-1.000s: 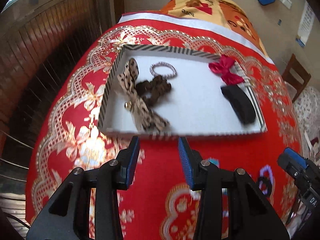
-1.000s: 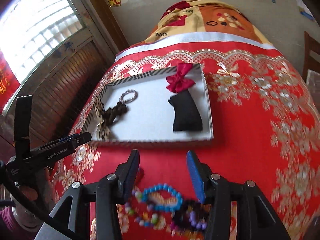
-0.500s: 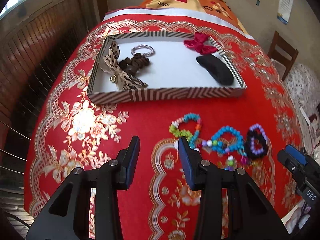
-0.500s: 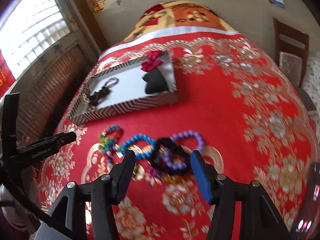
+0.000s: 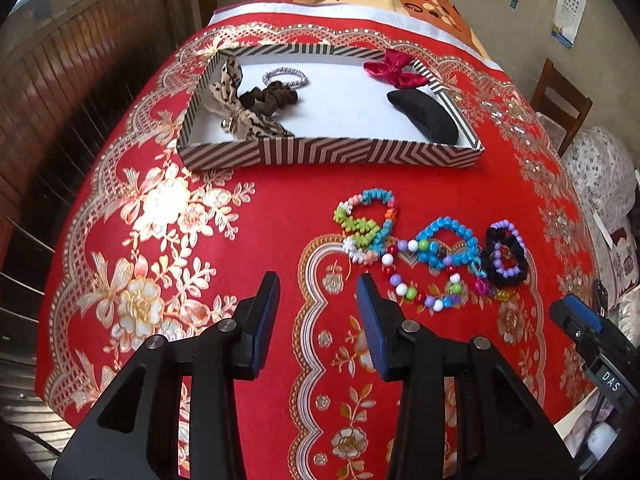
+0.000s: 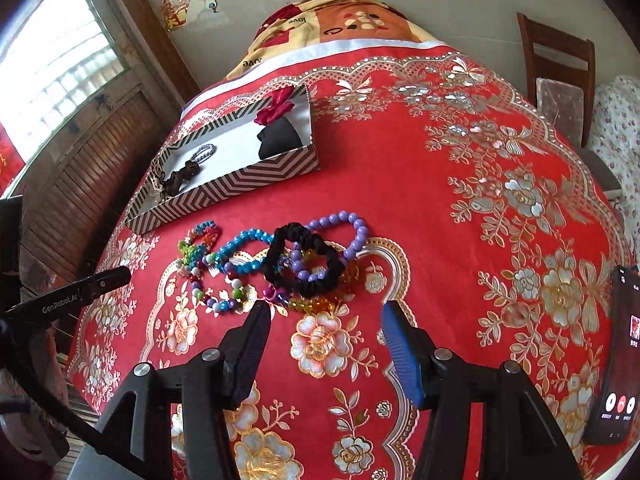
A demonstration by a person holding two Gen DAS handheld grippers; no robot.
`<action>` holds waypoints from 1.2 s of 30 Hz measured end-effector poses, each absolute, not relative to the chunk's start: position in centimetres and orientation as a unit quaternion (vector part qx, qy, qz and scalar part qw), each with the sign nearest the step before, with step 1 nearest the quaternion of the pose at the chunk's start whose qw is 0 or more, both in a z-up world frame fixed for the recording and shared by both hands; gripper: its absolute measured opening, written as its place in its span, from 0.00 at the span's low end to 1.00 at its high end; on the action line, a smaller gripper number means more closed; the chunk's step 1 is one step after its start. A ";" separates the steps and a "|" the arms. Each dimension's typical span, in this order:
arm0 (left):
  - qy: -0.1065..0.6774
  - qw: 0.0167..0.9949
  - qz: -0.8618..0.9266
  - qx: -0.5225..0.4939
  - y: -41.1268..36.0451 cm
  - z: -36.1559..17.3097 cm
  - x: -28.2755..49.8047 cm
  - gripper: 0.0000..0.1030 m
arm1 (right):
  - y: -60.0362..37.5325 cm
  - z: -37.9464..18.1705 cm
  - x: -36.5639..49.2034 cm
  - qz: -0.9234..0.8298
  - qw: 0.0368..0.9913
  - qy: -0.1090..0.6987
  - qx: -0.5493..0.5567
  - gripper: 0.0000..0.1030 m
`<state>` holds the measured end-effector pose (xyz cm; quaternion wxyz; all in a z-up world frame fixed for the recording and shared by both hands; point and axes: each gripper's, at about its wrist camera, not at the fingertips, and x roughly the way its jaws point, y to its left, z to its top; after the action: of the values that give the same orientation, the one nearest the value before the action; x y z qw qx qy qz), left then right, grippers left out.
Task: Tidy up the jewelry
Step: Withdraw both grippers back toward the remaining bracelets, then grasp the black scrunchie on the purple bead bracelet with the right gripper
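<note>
Grippers, left (image 5: 318, 294) and right (image 6: 326, 326), both spread wide and holding nothing, poised over red cloth (image 5: 280, 208) just short of tangled bracelets (image 5: 430, 250) lying near striped box (image 5: 332, 154).

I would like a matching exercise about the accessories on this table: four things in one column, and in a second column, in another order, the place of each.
Things:
1. red bow
2. silver ring
3. black scrunchie
4. blue bead bracelet

Places:
A. on the red cloth, between the multicolour bracelet and the black scrunchie
B. in the striped box, at its far right corner
C. on the red cloth, overlapping the purple bead bracelet
D. in the striped box, behind the brown scrunchie

Pairs: 1-B, 2-D, 3-C, 4-A
</note>
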<state>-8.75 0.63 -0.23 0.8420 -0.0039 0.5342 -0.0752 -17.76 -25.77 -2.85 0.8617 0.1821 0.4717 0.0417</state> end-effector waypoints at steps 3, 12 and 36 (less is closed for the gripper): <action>0.535 0.841 -0.073 -0.001 0.7 -0.3 -9.0 0.38 | -25.9 -2.9 -17.9 0.043 0.862 0.472 0.182 0.54; 0.550 0.832 -0.073 -0.020 1.3 -1.0 -8.8 0.38 | -25.8 -2.4 -17.4 0.051 0.865 0.465 0.183 0.54; 0.566 0.820 -0.076 -0.031 1.3 -2.2 -6.1 0.38 | -24.9 -2.9 -14.2 0.072 0.863 0.470 0.170 0.54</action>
<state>-6.09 1.28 -2.17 0.8204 -0.0308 0.5658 -0.0762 -14.20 -24.87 -2.88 0.8630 0.1697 0.4705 0.0716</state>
